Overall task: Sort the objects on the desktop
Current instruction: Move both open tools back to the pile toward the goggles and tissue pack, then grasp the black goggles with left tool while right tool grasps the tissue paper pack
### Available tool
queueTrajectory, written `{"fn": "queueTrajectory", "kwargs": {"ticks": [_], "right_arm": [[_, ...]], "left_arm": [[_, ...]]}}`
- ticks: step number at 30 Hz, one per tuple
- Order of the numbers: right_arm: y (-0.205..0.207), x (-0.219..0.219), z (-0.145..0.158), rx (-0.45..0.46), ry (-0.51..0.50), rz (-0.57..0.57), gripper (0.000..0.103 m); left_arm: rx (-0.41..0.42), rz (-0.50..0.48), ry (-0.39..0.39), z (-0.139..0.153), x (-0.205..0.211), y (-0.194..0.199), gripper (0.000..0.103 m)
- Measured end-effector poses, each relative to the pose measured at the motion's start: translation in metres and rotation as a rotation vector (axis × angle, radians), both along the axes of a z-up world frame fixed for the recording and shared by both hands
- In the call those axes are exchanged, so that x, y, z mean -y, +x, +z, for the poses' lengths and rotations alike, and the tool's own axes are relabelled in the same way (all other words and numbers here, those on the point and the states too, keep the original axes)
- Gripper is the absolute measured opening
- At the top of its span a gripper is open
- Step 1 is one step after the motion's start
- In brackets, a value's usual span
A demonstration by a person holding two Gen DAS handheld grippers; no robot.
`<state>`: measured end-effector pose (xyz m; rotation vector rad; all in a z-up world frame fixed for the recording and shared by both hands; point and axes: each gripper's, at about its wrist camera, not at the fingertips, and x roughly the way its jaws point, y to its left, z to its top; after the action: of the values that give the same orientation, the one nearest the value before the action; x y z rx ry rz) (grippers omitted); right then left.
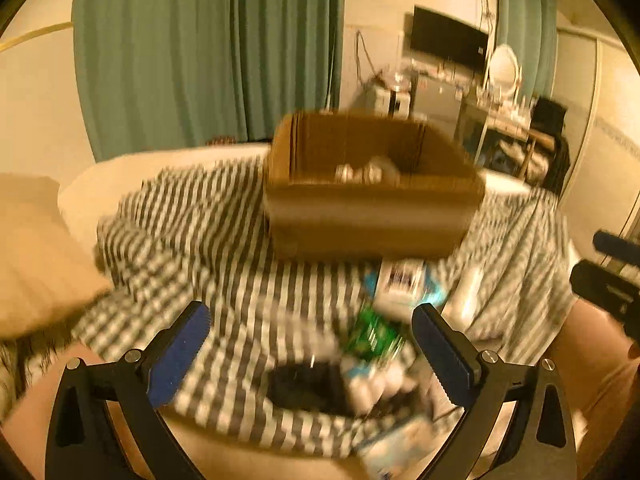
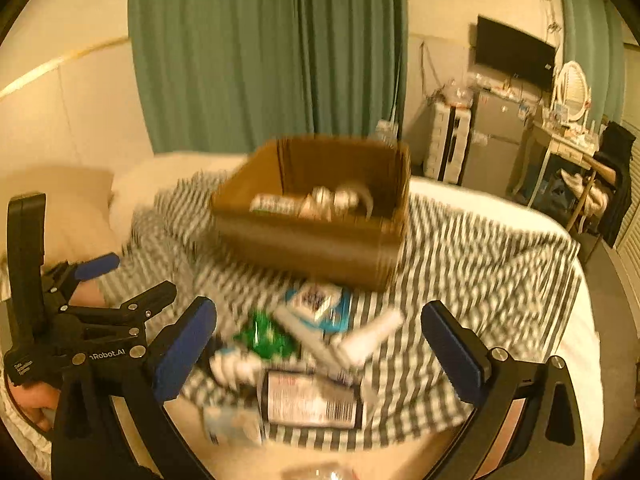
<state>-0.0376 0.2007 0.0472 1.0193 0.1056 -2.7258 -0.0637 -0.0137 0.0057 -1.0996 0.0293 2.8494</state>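
Observation:
A brown cardboard box [image 1: 372,216] [image 2: 316,236] stands on a striped cloth and holds several pale items. In front of it lies a blurred pile: a green packet [image 1: 374,336] [image 2: 266,338], a white-and-blue pack [image 1: 404,284] [image 2: 318,306], a white tube [image 2: 370,338], a dark labelled can [image 2: 310,400] and a black object [image 1: 304,388]. My left gripper [image 1: 312,340] is open and empty over the pile. My right gripper [image 2: 320,344] is open and empty over the pile. The left gripper also shows in the right wrist view [image 2: 96,292].
The striped cloth [image 1: 240,280] covers a white bed [image 2: 500,204]. A beige pillow [image 1: 36,256] lies at the left. Green curtains [image 1: 200,48] hang behind. A cluttered desk with a mirror [image 2: 572,88] and a wall screen [image 2: 514,54] stand at the far right.

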Motion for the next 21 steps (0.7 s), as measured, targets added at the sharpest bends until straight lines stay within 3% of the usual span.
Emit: {"fn": "queueTrajectory", "kwargs": {"ticks": [7,10,17,21], "right_arm": [[0.001,0.003,-0.067,0.082,0.019,0.008,0.103],[-0.004,0.007,-0.091,0.157,0.028,0.017,0.103],[-0.004,0.037,-0.12,0.215,0.143,0.091,0.103],[-0.011,0.047,-0.135,0.245,0.183,0.091,0.103]], "left_arm": [[0.108,-0.007,-0.009,-0.073,0.001,0.003,0.103],[0.127,-0.013,-0.004,-0.09,0.004,0.002,0.103],[0.178,-0.015,0.027,-0.119,0.011,-0.007,0.103],[0.189,-0.018,-0.01,-0.126,0.007,-0.016,0.103]]}}
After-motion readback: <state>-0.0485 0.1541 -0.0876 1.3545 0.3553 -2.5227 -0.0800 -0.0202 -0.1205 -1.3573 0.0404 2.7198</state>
